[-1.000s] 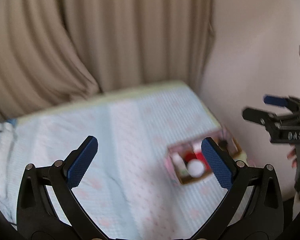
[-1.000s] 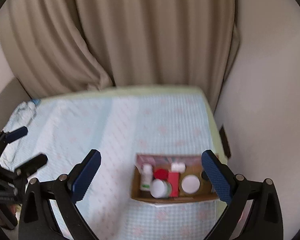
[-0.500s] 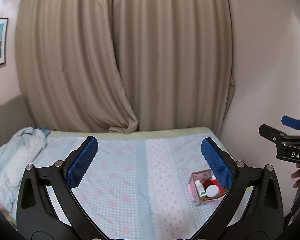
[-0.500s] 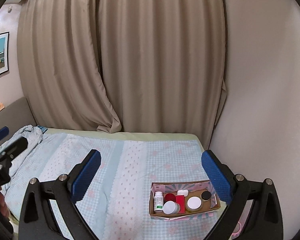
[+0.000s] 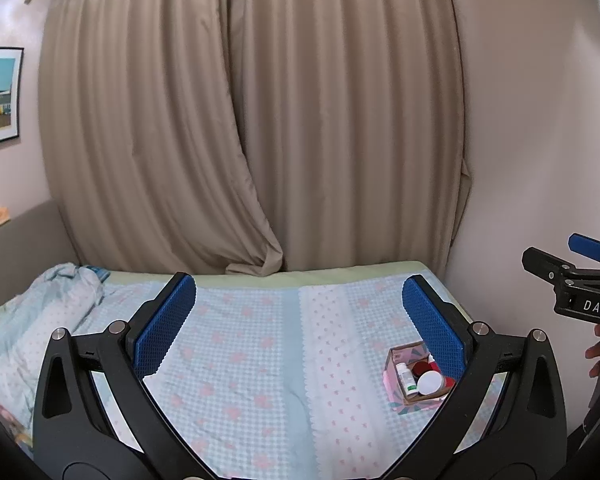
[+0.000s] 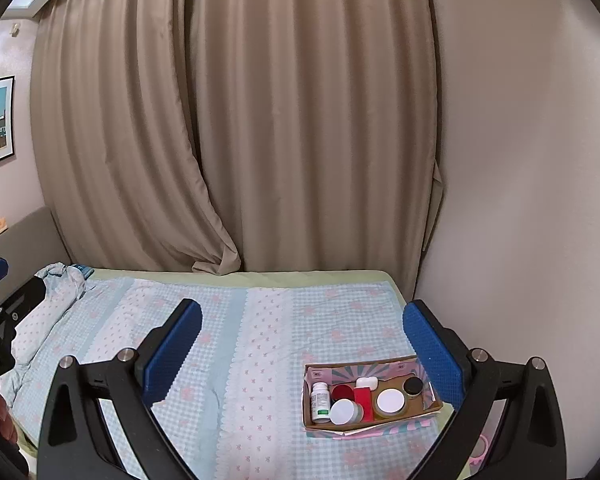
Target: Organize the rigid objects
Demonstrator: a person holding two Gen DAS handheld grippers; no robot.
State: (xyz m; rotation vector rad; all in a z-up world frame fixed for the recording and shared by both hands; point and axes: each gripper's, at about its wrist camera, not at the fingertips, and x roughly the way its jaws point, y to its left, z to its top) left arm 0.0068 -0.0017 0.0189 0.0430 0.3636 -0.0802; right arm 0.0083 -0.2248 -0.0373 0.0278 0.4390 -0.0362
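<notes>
A small open box (image 6: 370, 426) sits on the bed, at the lower right of the frame. Inside, at the left, a white bottle (image 6: 320, 397) stands up. Next to it are a red lid (image 6: 341, 391), a white-lidded jar (image 6: 344, 411), a red block (image 6: 363, 398), a small white case (image 6: 366, 381), a round white-topped jar (image 6: 390, 401) and a black-capped jar (image 6: 413, 385).

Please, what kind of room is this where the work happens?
Most likely a bedroom at home. A bed with a blue checked cover fills the view, a crumpled blanket lies at its head, and long beige curtains hang behind it. A cardboard box of small containers sits on the bed.
</notes>
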